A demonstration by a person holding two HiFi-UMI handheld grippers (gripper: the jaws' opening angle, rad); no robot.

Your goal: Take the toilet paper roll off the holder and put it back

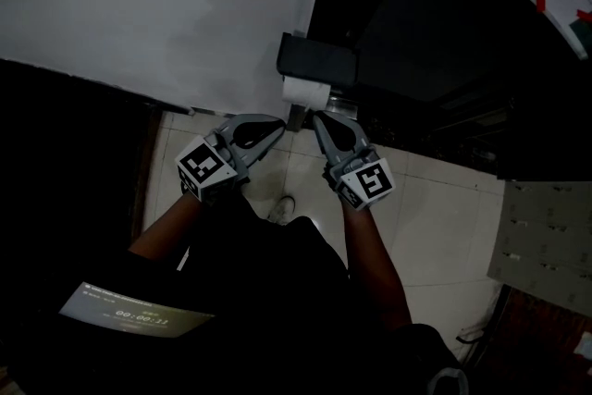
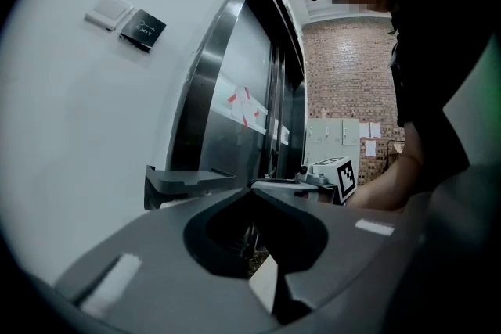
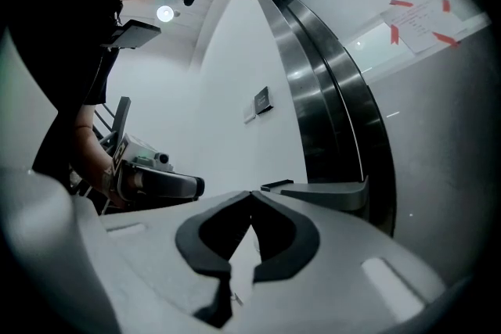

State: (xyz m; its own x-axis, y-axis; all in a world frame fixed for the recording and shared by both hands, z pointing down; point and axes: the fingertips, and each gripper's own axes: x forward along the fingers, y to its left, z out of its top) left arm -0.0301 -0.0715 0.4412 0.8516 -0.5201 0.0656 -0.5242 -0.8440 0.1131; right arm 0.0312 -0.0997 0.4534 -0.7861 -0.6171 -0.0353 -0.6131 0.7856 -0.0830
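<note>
A white toilet paper roll [image 1: 304, 92] hangs under the dark grey holder [image 1: 317, 62] on the white wall. In the head view my left gripper [image 1: 280, 126] and right gripper [image 1: 315, 117] point up at the roll from just below it, their tips close together and apart from the paper. Both are shut with nothing between the jaws. The left gripper view shows the holder's lid [image 2: 188, 181] ahead at left, a sliver of the roll [image 2: 168, 203] beneath it, and the right gripper [image 2: 333, 174] beyond. The right gripper view has the holder [image 3: 325, 192] ahead and the left gripper [image 3: 160, 184] alongside.
A steel-framed lift door [image 2: 235, 90] stands right of the holder, with a paper notice [image 3: 423, 12] taped on in red. Two switch plates [image 2: 129, 21] sit higher on the wall. Pale floor tiles [image 1: 435, 217] and the person's shoe [image 1: 283, 209] lie below.
</note>
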